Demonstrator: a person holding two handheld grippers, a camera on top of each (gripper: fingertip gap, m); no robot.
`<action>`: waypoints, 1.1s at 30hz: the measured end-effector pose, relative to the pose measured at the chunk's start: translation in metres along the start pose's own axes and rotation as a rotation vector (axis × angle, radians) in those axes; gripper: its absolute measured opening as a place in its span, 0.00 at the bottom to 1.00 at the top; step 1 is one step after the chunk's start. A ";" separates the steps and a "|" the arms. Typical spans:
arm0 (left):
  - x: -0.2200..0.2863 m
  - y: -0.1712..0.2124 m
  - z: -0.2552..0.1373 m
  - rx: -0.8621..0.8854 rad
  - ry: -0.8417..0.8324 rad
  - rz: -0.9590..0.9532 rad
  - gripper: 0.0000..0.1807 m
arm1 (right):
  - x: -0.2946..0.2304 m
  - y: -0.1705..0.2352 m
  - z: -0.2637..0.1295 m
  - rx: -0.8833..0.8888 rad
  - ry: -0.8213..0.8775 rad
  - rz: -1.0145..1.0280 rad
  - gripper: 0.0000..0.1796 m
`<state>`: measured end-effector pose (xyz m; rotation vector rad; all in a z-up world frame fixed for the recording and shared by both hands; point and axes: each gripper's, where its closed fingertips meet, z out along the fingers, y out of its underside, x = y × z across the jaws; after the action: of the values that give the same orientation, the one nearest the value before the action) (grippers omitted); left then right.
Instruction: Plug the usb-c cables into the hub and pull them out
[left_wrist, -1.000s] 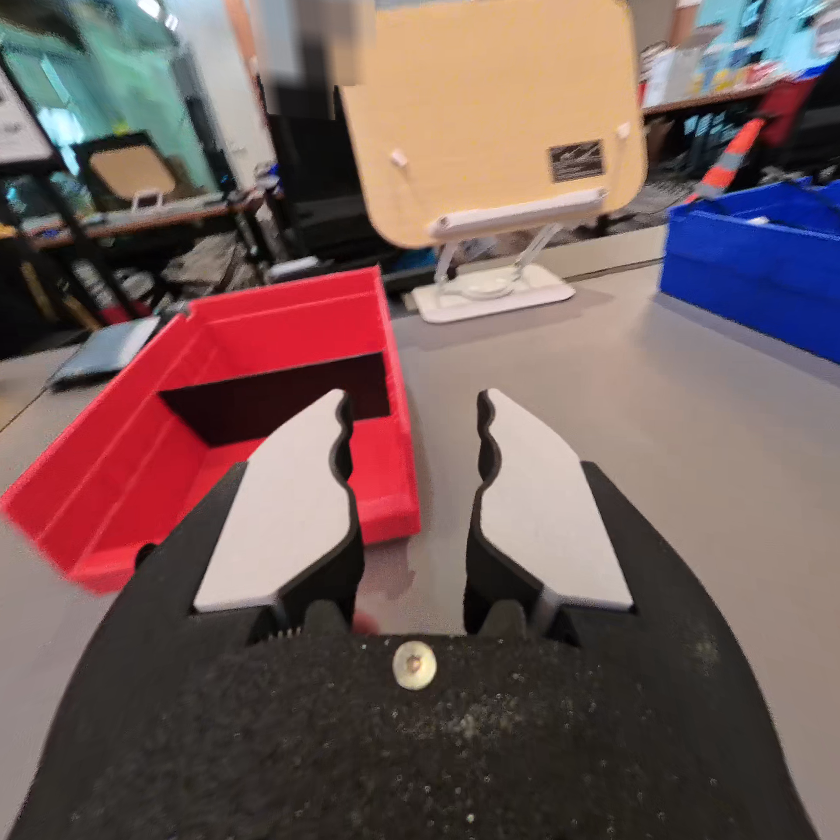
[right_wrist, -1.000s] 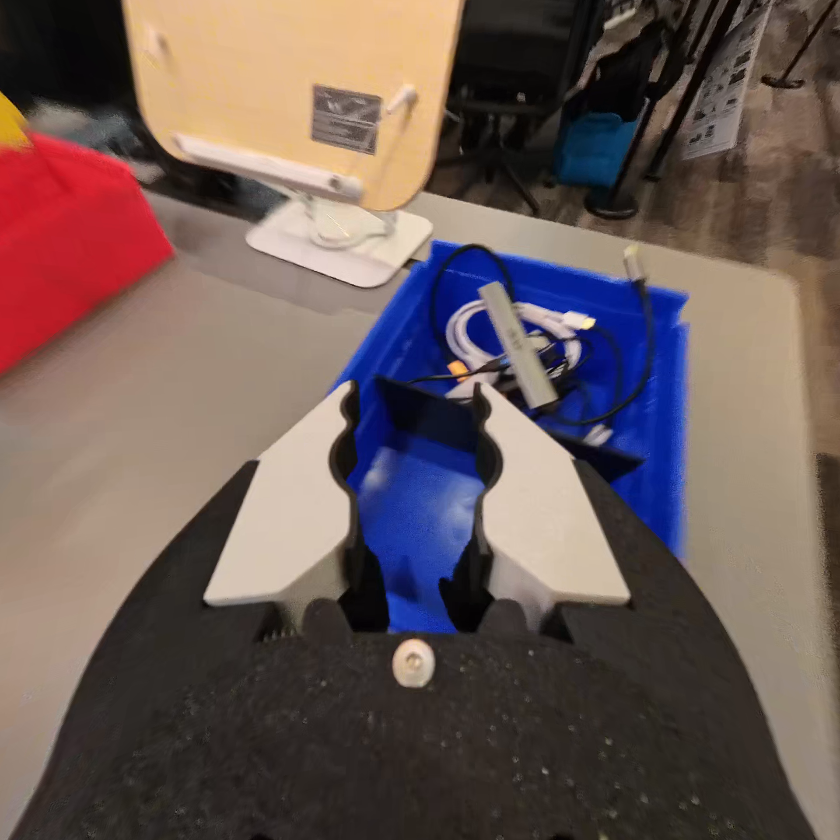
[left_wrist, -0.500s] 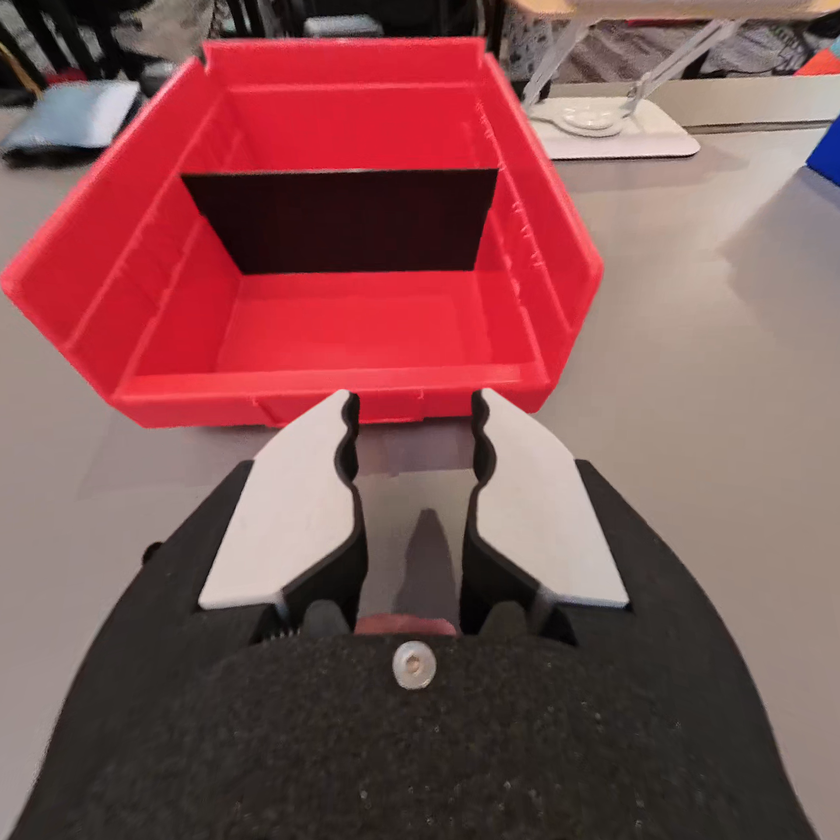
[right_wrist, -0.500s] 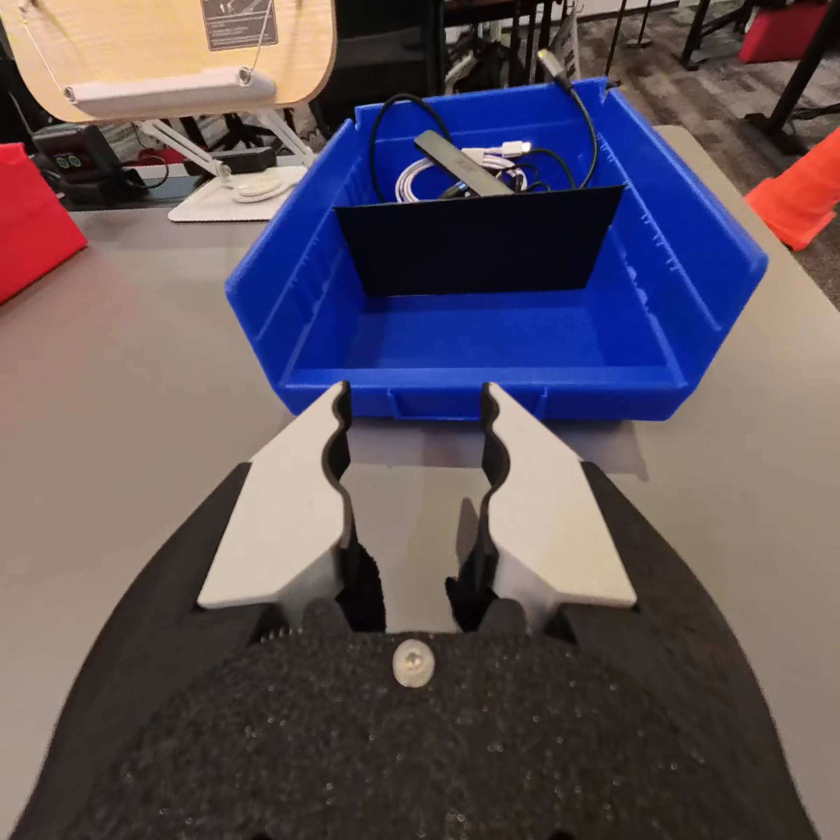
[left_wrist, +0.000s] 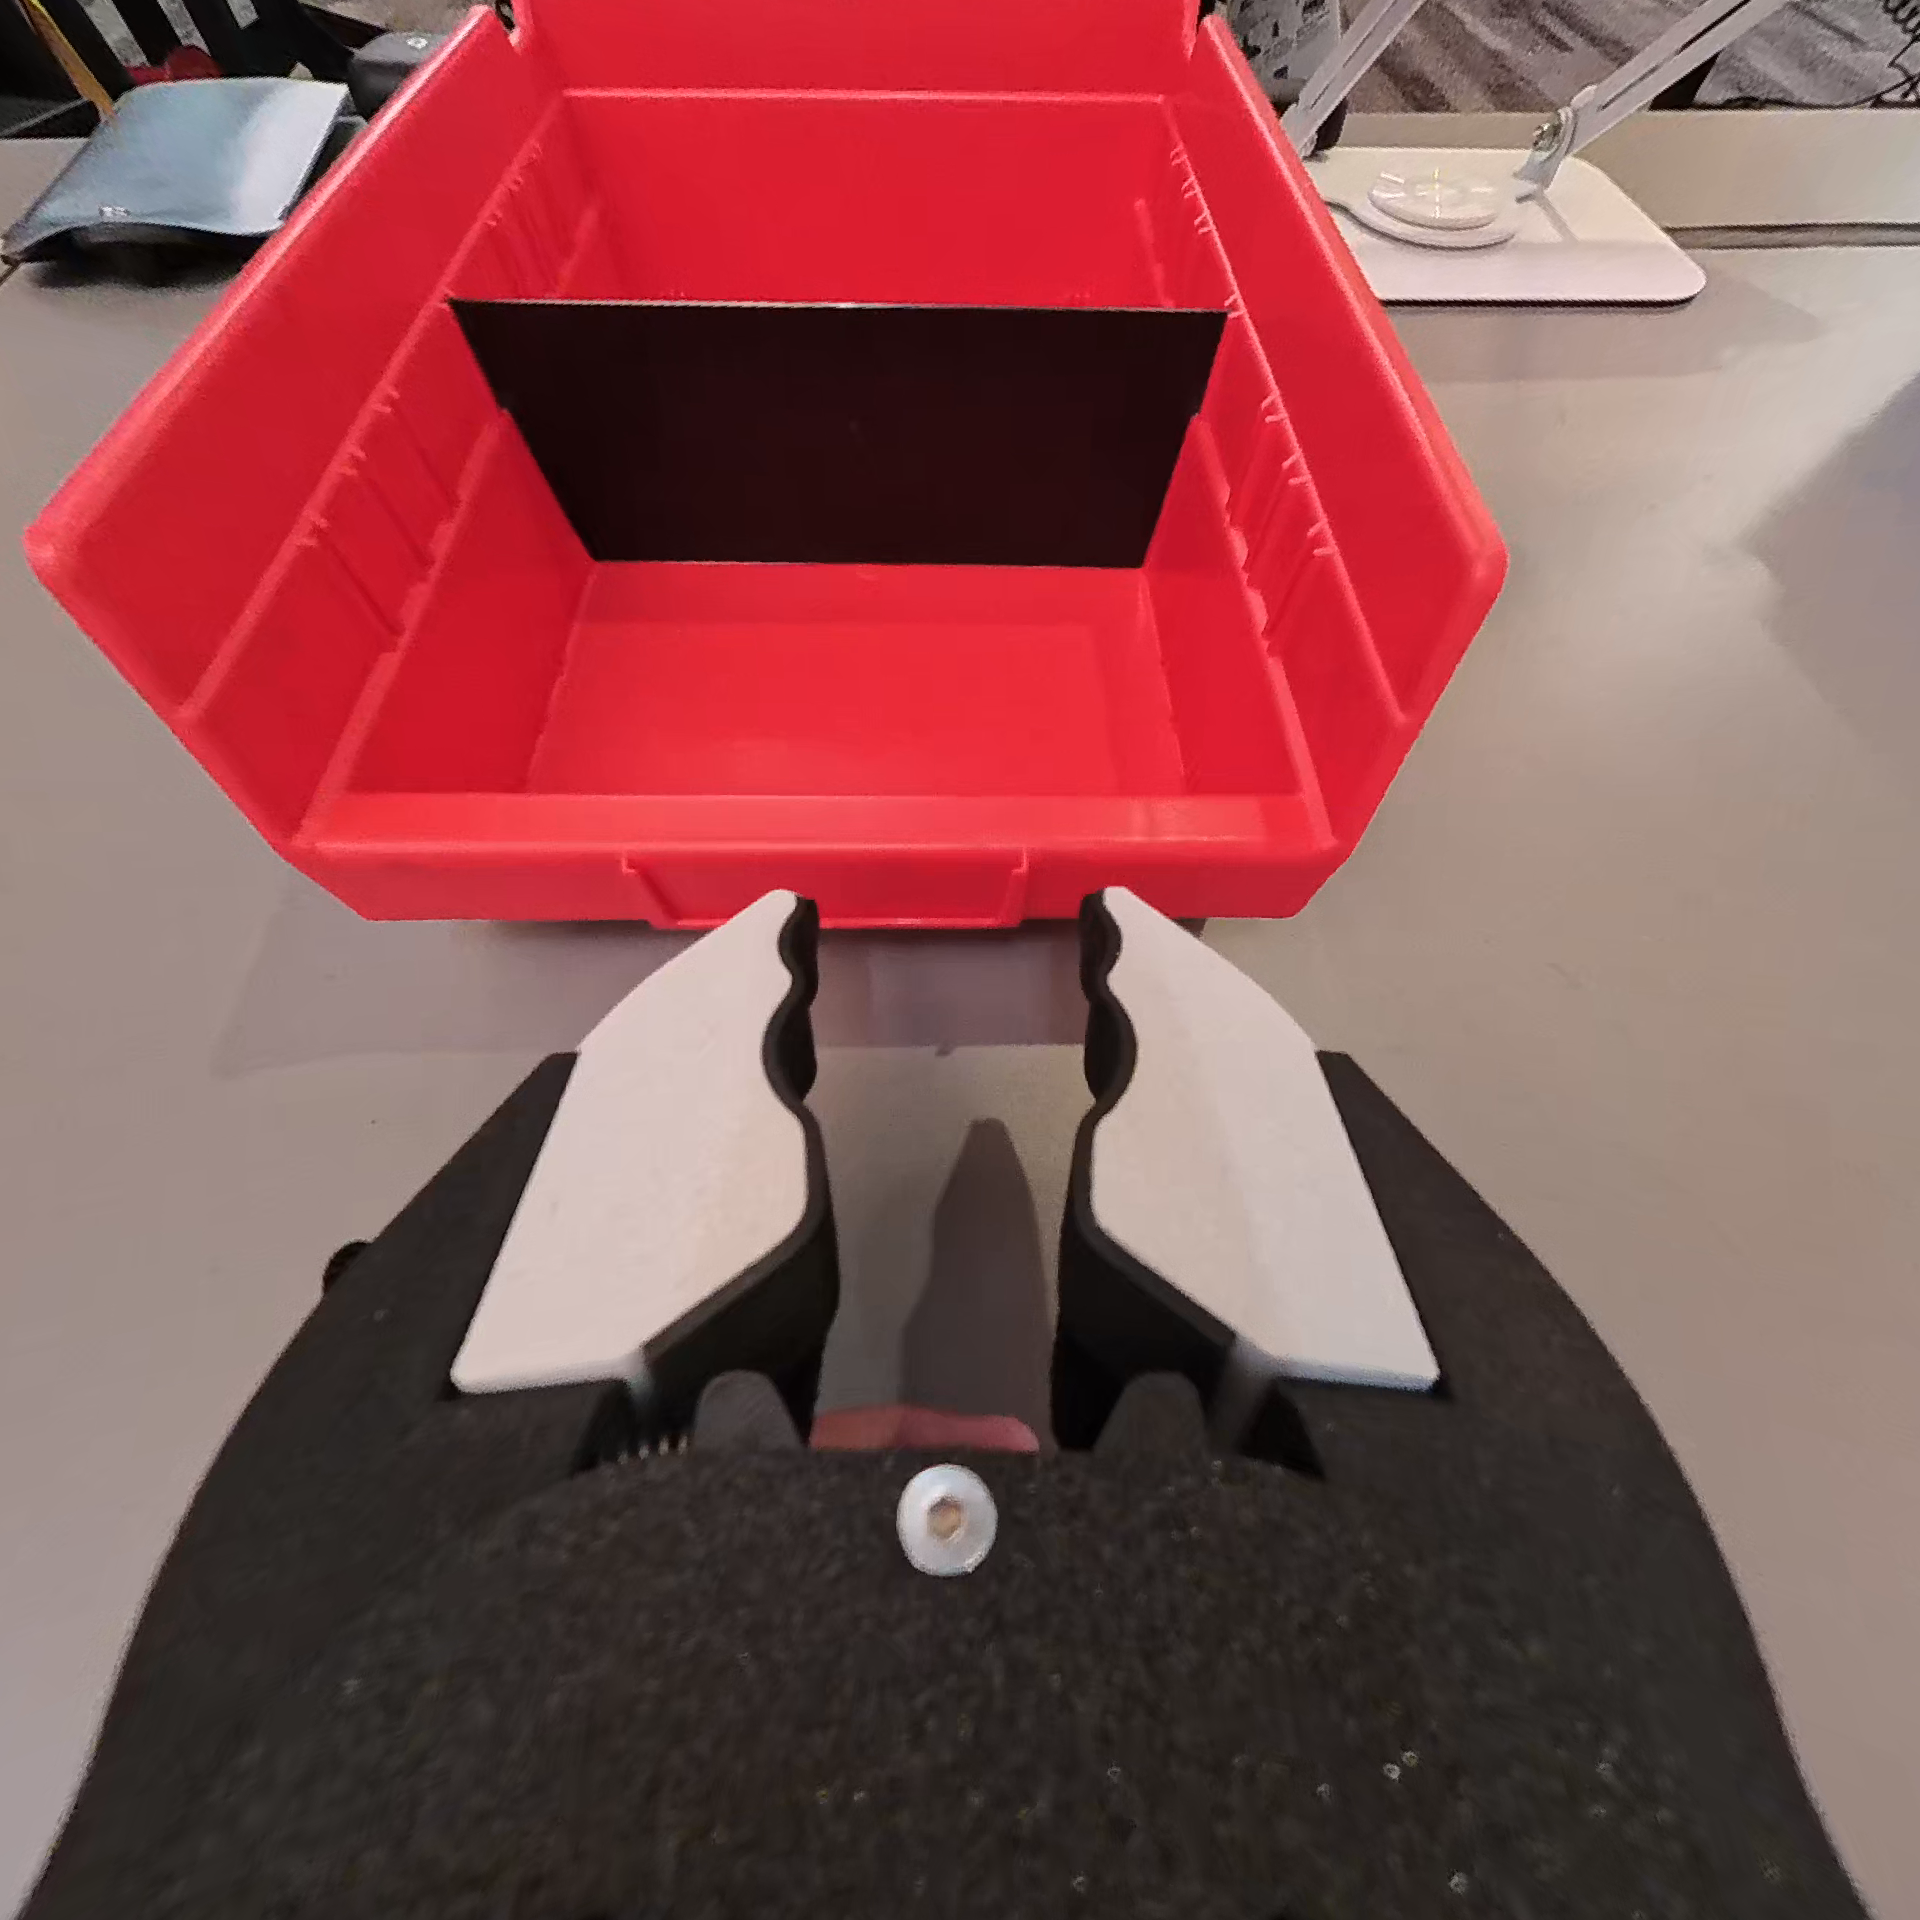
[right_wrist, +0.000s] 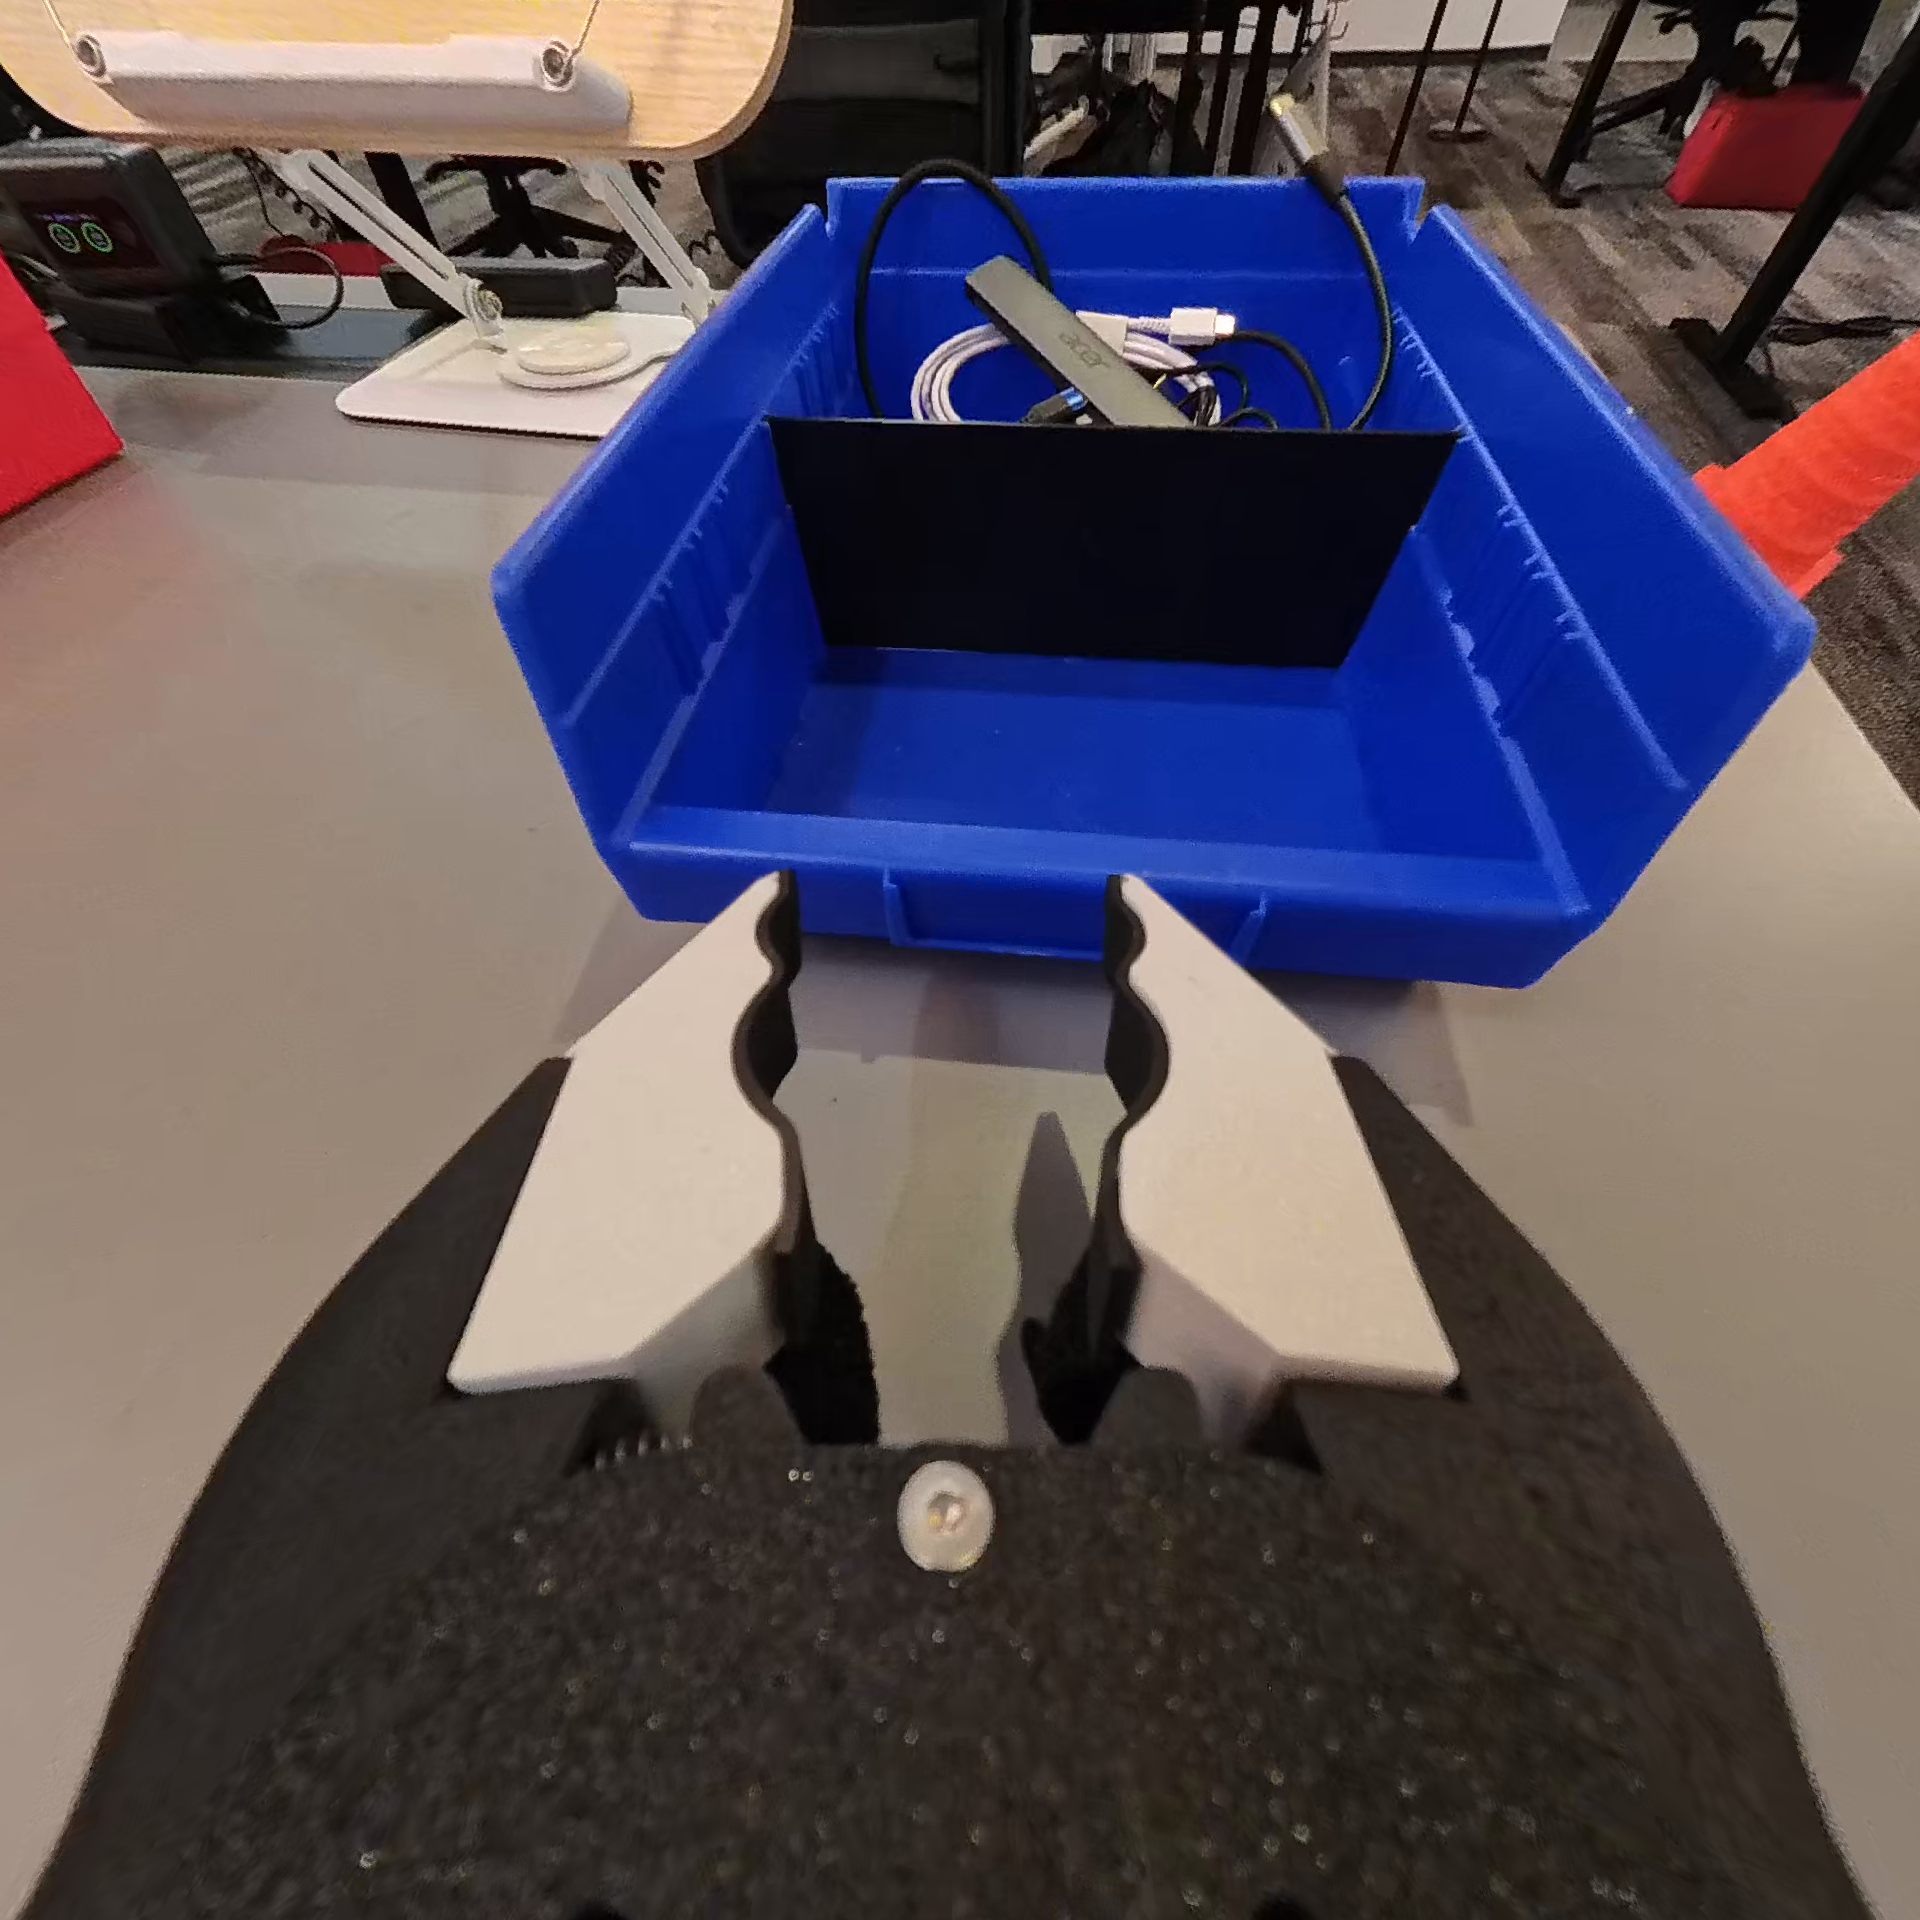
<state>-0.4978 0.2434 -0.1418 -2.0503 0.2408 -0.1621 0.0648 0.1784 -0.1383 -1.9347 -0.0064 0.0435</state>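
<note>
The right claw (right_wrist: 945, 904) sits low over the counter (right_wrist: 260, 831), its jaws spread with nothing between them, the tips just short of the front lip of the blue bin (right_wrist: 1091, 914). Straight ahead, the bin's near compartment is bare; a dark divider (right_wrist: 1101, 540) stands across the bin, and everything the task needs lies behind it in the far compartment. There the grey hub (right_wrist: 1081, 348) rests on a heap of cables, its long axis running diagonally from far left to near right, its near end dipping behind the divider. A coiled white cable (right_wrist: 961, 379) lies under and left of it, with a white plug pointing right, and a black cable (right_wrist: 1377, 312) loops up over the bin's far wall, its plug poking above the rim at the far right. The left claw (left_wrist: 948, 914) is likewise spread and holding nothing, facing the front lip of a red bin (left_wrist: 821, 831) whose near compartment is bare; what lies behind its own divider I cannot tell. So the right claw is the nearer one to the hub, and my judgement is that it must rise, clear the front lip and the divider, then come down into the far compartment. Room there is tight: walls on three sides and tangled loops, so lifting the hub may drag cables along. The counter between the bins is open for the plugging.
</note>
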 end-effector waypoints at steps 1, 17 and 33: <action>0.000 0.000 0.000 0.001 0.000 -0.001 0.27 | 0.000 0.001 0.000 -0.005 0.004 -0.006 0.32; 0.105 0.011 -0.009 -0.028 0.156 0.313 0.38 | -0.093 -0.044 0.046 -0.020 -0.026 -0.132 0.32; 0.329 -0.021 -0.030 0.185 0.536 0.283 0.39 | -0.075 -0.081 -0.068 0.357 0.021 0.025 0.24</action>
<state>-0.1823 0.1487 -0.1046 -1.7345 0.8106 -0.5372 -0.0068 0.1419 -0.0362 -1.5785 0.0372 0.0387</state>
